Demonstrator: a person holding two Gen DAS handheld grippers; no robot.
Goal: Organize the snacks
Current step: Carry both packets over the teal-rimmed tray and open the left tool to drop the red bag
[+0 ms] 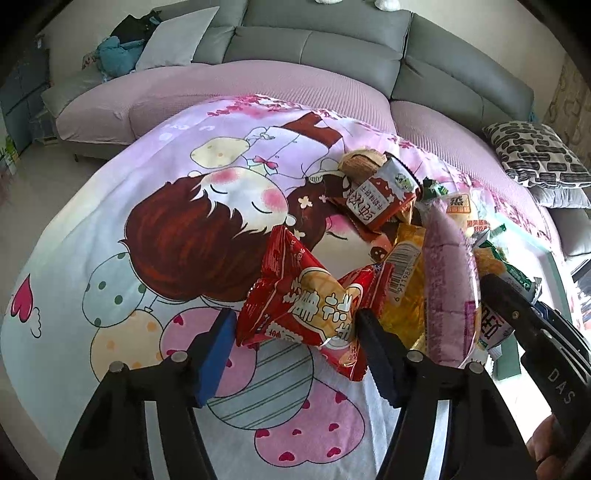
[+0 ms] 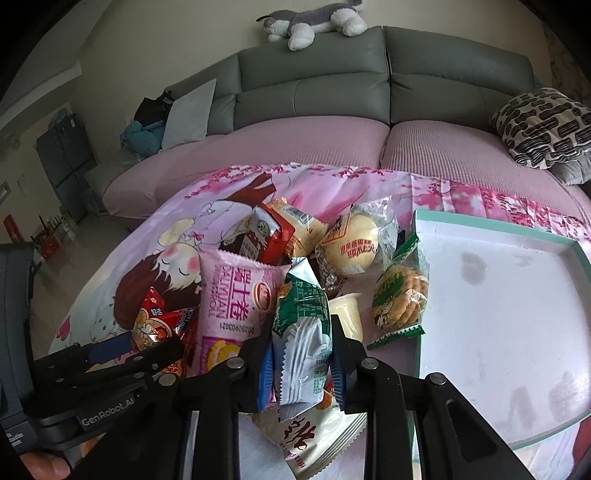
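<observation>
My left gripper [image 1: 299, 325] is shut on a puffy red snack packet [image 1: 306, 306], its blue pads against both sides, just above the cartoon-print cloth [image 1: 166, 229]. My right gripper [image 2: 301, 332] is shut on a green-and-white packet [image 2: 303, 332], held upright over the snack pile. Beside it stand a pink Swiss-roll packet [image 2: 229, 295] and a pudding cup [image 2: 347, 310]. Further back lie a bun pack [image 2: 351, 247], a green cookie pack [image 2: 400, 299] and a red-brown packet [image 2: 266, 240]. A white-and-red packet [image 2: 314, 432] lies under the right gripper.
A white tray with a teal rim [image 2: 480, 221] sits right of the pile, nothing in it. A grey sofa [image 2: 314, 85] with a pink cover, a patterned cushion [image 2: 543, 125] and a plush dog [image 2: 314, 22] stand behind. Cloth left of the pile is bare.
</observation>
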